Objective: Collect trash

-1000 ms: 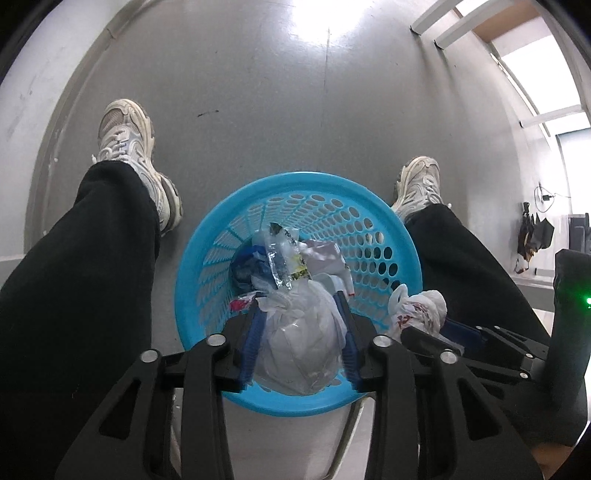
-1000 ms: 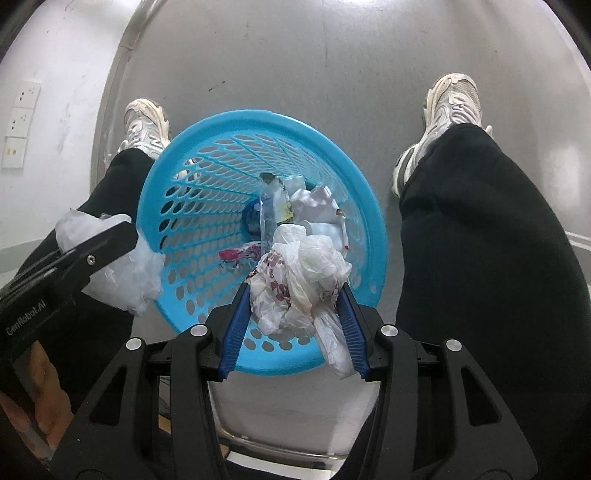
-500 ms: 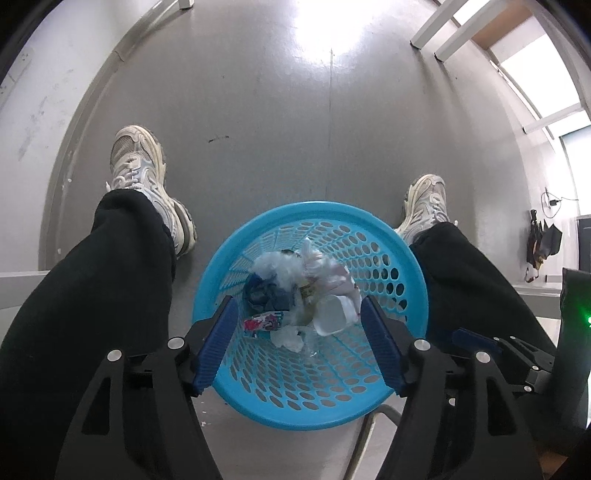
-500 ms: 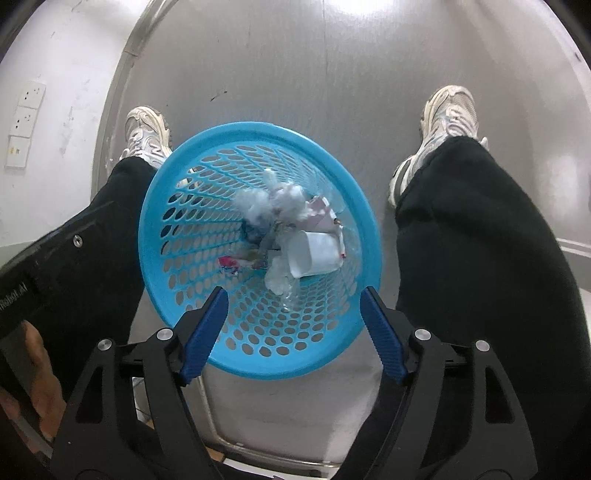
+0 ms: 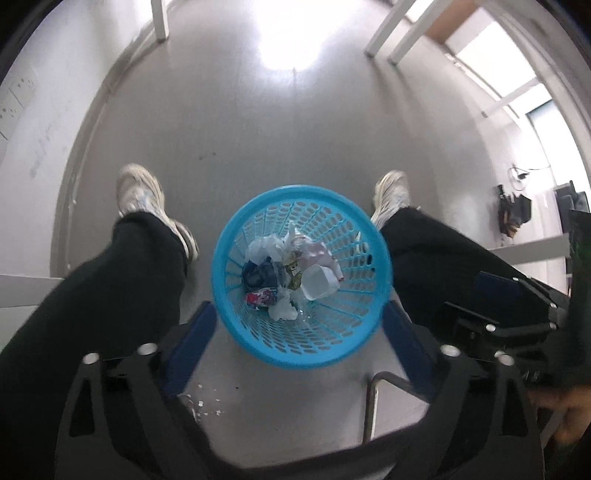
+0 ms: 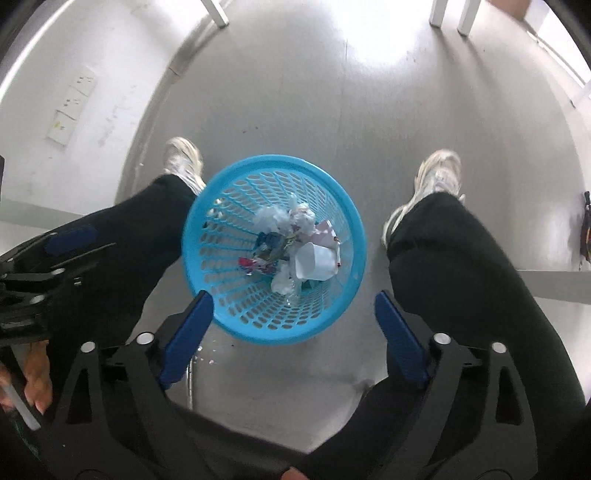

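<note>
A blue perforated basket point(image 5: 354, 332) point(image 6: 207, 229) stands on the grey floor between a person's two legs. Inside lies a heap of trash point(image 5: 291, 273) point(image 6: 295, 247): crumpled white bags, a white cup, a dark blue wrapper and a pink-red wrapper. My left gripper point(image 5: 299, 310) hangs high above the basket, its jaws still opening, nothing between its blue pads. My right gripper point(image 6: 293, 299) also hangs above the basket, pointing down, jaws still opening and empty. The right gripper point(image 5: 498, 306) shows at the right edge of the left wrist view; the left gripper point(image 6: 55, 251) shows at the left edge of the right wrist view.
The person's black trouser legs point(image 5: 110, 288) point(image 6: 461, 266) and white trainers point(image 5: 136, 192) point(image 6: 439, 177) flank the basket. A metal chair frame point(image 5: 373, 398) is below it. White crumbs point(image 5: 207, 402) dot the floor. White table legs point(image 5: 384, 33) stand at the far end; wall sockets point(image 6: 70, 107) are left.
Both grippers let go of their crumpled plastic bags, which fell into the basket. Both sets of jaws spread wide, and both grippers rose, so the basket looks smaller.
</note>
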{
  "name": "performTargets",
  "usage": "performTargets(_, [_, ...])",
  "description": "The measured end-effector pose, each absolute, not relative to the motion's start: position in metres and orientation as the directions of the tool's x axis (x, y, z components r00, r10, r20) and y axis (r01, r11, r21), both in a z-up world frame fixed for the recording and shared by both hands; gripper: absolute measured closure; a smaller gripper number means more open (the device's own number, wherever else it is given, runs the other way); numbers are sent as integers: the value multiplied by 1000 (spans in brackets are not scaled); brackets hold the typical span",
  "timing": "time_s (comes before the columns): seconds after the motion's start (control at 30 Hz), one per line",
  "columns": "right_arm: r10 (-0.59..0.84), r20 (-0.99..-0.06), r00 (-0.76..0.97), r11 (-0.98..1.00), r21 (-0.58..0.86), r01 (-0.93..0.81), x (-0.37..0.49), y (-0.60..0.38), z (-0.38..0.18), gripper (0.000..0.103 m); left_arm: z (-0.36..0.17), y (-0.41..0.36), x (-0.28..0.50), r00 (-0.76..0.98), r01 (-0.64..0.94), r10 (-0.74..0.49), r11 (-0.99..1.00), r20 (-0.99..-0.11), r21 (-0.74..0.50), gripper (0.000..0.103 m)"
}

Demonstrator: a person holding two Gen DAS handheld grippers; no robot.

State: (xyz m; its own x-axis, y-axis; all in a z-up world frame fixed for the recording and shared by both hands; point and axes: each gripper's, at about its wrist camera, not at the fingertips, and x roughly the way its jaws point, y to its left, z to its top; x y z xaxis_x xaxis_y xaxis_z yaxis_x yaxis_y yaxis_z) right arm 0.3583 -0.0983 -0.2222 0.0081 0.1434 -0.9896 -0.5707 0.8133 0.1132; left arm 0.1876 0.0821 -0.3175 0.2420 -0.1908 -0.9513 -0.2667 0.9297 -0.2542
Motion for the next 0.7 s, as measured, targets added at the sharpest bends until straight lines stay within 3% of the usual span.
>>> performTargets(0.1, [186, -982, 31, 798, 133, -587, 345, -109, -196, 9, -295, 85, 166, 284, -246, -199, 930, -938, -272, 6])
performTargets(0.2, [226, -973, 53, 784, 150, -602, 329, -119, -175, 9, -281, 86, 148, 329, -243, -219, 920, -919, -307, 6])
performTargets(0.3, [251, -966, 63, 776, 162, -609, 318, -126, -165, 9, -283, 77, 142, 295, -210, -197, 941, -935, -265, 6])
performTargets(0.7, [293, -955, 41, 785, 216, -581, 314, -135, -166, 9, -293, 68, 138, 279, -200, -252, 928, -927, -313, 6])
